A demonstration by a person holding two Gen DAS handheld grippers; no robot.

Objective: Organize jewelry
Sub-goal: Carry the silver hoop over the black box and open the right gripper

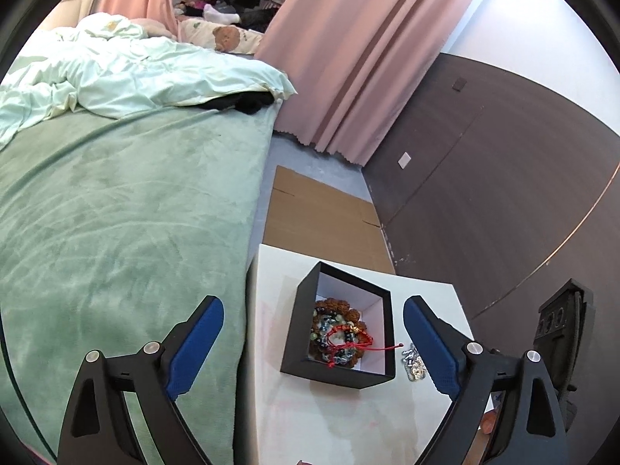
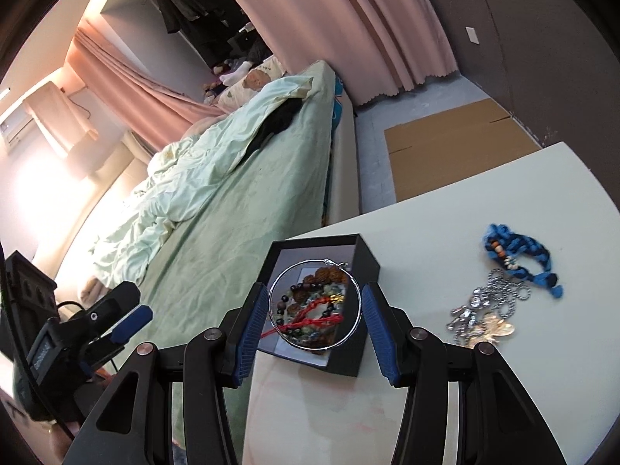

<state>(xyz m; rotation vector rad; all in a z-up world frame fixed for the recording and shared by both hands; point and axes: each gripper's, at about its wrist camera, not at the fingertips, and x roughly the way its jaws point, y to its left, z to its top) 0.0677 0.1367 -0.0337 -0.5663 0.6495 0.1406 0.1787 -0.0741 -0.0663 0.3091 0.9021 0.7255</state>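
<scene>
An open black box (image 1: 295, 333) stands on the white table (image 1: 341, 418). It holds beaded bracelets (image 1: 358, 312) and a red cord bracelet (image 1: 350, 339). My left gripper (image 1: 314, 304) hangs above the box, open wide, with nothing between its blue pads. In the right wrist view my right gripper (image 2: 314, 290) is shut on a thin silver bangle (image 2: 285, 273), its pads pressing the hoop's two sides. The hoop hangs over the box (image 2: 368, 259). On the table to the right lie a blue braided bracelet (image 2: 519, 263), a silver ball chain with charms (image 2: 484, 302) and a gold pendant (image 2: 494, 329).
A bed with a green blanket (image 1: 116, 232) borders the table on the left. Flat cardboard (image 1: 321, 213) lies on the floor beyond the table, by a pink curtain (image 1: 348, 58) and a dark wall (image 1: 503, 174). A black device (image 1: 562, 325) sits at the right.
</scene>
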